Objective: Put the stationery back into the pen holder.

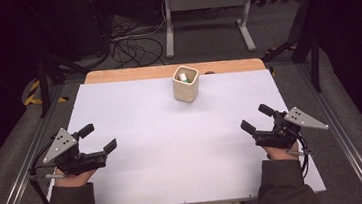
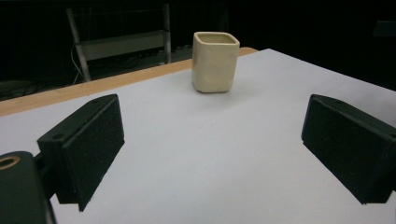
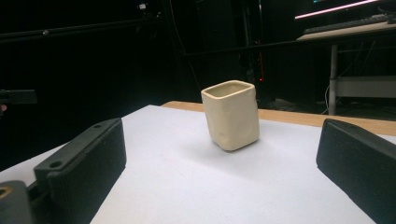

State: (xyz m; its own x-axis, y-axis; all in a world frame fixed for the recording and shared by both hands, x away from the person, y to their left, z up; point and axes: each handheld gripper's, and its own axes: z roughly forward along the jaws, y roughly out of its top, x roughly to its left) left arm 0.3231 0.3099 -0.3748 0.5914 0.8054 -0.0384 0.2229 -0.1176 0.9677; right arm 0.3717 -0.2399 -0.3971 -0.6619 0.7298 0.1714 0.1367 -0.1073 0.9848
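**Cup waits at the far edge, both grippers spread and empty**

Cup (image 1: 186, 84), a cream square-sided pot, stands upright in the upper middle of the high view, on the white sheet (image 1: 173, 148) just short of the bare wooden strip (image 1: 131, 74) along the table's far edge. Something small, white with a touch of green, sits inside it (image 1: 183, 76); what it is cannot be made out.

The left gripper (image 1: 97, 138) rests at the lower left of that view and the right gripper (image 1: 256, 117) at the lower right, each well apart from the cup. Both have their jaws spread wide with nothing between them. In the left gripper view the cup (image 2: 215, 61) sits at upper centre, framed between the two black pads. In the right gripper view it (image 3: 231, 115) stands in mid-frame, again with bare sheet between it and the jaws.

This looks like the opening step: neither hand has begun its approach, and nothing is touched. The next move probably calls for one gripper to travel forward across the sheet. It would then either straddle the cup's flat walls or drop in from above for the contents. The cup looks light, so a glancing touch could tip it or push it off the sheet.
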